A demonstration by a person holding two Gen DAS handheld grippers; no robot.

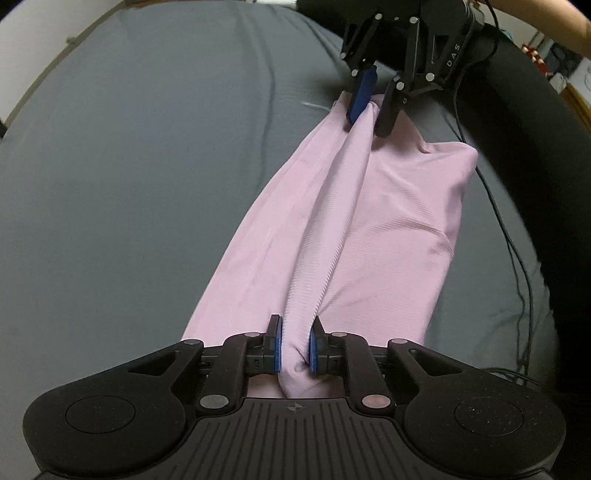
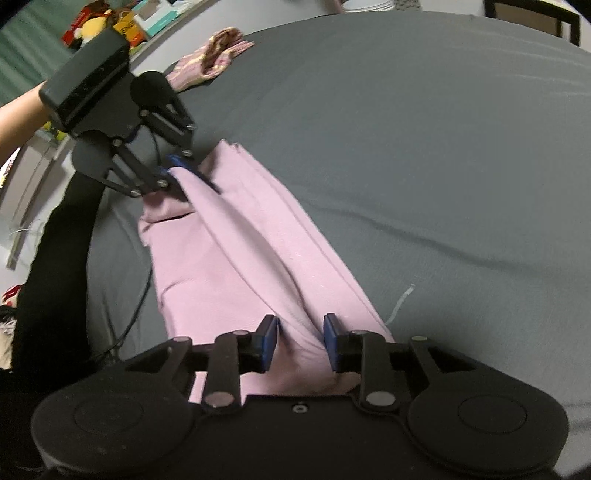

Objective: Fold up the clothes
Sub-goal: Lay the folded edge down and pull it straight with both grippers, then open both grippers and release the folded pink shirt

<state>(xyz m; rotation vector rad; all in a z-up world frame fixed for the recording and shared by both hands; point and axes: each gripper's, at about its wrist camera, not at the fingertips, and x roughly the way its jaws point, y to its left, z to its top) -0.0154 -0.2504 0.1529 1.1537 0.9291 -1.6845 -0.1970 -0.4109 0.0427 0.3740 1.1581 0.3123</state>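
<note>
A pink garment (image 1: pixel 369 229) lies as a long folded strip on the grey sheet (image 1: pixel 129 166). A raised ridge of cloth runs along it between my two grippers. My left gripper (image 1: pixel 295 345) is at one end, shut on that ridge of bunched cloth. At the far end my right gripper (image 1: pixel 373 107) pinches the cloth's peak. In the right wrist view the pink garment (image 2: pixel 229 258) runs from my right gripper (image 2: pixel 301 343), with cloth filling its wider gap, away to my left gripper (image 2: pixel 173 170) on the other end.
A second, patterned pink garment (image 2: pixel 210 55) lies crumpled at the sheet's far edge. Black cables (image 1: pixel 517 258) trail along the near side by a person's black clothing (image 2: pixel 55 258). A pale thread (image 2: pixel 400 302) lies on the grey sheet (image 2: pixel 424 147). Boxes and toys (image 2: pixel 110 26) sit beyond.
</note>
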